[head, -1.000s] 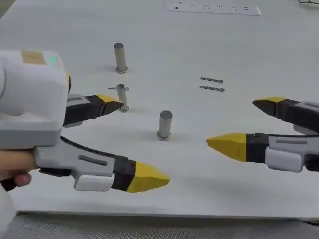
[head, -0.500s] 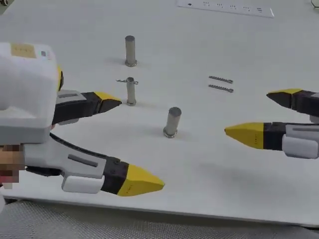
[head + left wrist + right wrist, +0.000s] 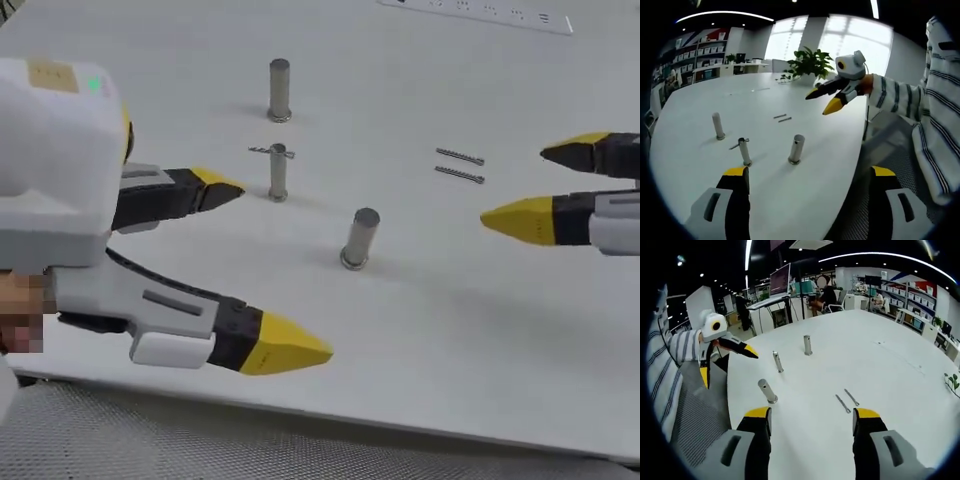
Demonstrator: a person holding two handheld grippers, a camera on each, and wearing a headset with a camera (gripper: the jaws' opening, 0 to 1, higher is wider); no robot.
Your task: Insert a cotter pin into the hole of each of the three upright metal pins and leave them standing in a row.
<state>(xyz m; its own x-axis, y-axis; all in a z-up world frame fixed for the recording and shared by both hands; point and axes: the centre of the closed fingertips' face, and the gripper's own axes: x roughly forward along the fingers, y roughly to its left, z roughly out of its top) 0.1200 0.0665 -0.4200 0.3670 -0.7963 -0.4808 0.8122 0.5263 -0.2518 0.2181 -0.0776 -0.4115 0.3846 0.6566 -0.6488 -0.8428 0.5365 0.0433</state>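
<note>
Three upright metal pins stand on the white table: a far pin (image 3: pixel 279 90), a middle pin (image 3: pixel 278 172) with a cotter pin (image 3: pixel 266 152) through its top, and a near, thicker pin (image 3: pixel 359 238). Two loose cotter pins (image 3: pixel 460 166) lie side by side to their right. My left gripper (image 3: pixel 272 268) is open at the left, its far finger close to the middle pin, nothing between its jaws. My right gripper (image 3: pixel 545 186) is open at the right edge, just right of the loose cotter pins. In the right gripper view the loose pins (image 3: pixel 846 400) lie just ahead of the jaws.
A white power strip (image 3: pixel 480 12) lies at the far edge of the table. The near table edge (image 3: pixel 330 415) runs below my left gripper. In the gripper views an office with desks, shelves and a potted plant (image 3: pixel 807 65) lies beyond the table.
The head camera has shifted, sliding the pins right and up in view. My right gripper has moved right and away toward the loose cotter pins. Both grippers stay open.
</note>
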